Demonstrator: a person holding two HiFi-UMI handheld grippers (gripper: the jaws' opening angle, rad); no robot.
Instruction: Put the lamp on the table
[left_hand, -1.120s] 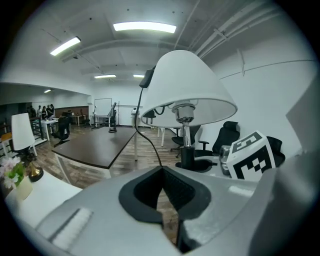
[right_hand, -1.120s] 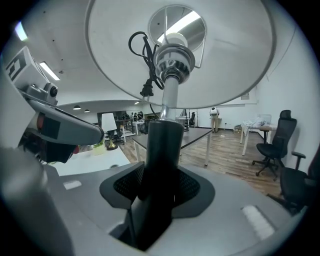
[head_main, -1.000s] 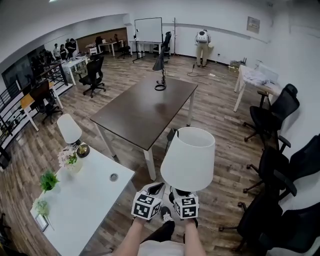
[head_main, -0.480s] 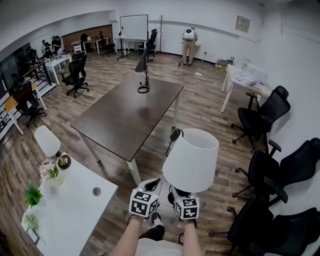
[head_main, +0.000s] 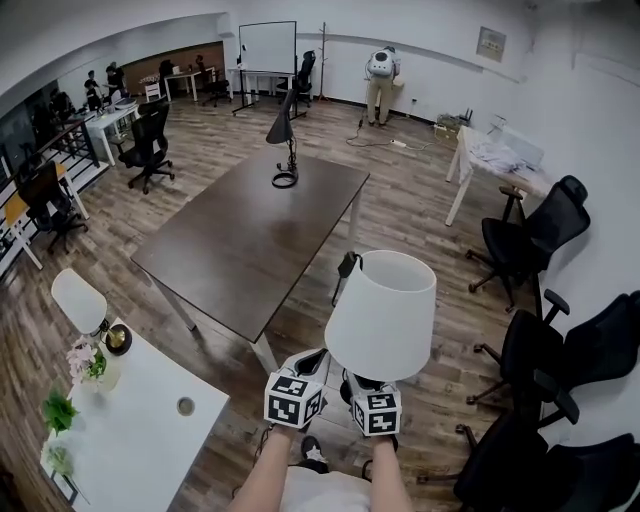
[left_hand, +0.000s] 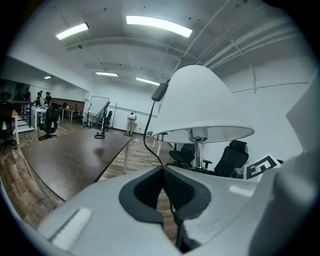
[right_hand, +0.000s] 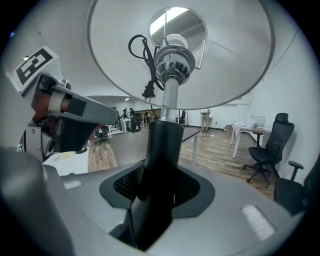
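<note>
The right hand-held gripper (right_hand: 160, 176) has its jaws closed tight on the black stem (right_hand: 161, 145) of the lamp (head_main: 380, 315), just under the chrome neck, and holds it upright in the air. The white shade (right_hand: 180, 50) spreads above the jaws, with a coil of black cord (left_hand: 148, 134) tucked up inside it. The left hand-held gripper (left_hand: 161, 172), just beside the right one, has its jaws pressed together on that thin cord where it hangs down. The lamp is over the wooden floor (head_main: 420, 230), near the closest corner of the brown surface (head_main: 240, 250) and not touching it. A black desk lamp (head_main: 285, 130) stands at that surface's far end.
</note>
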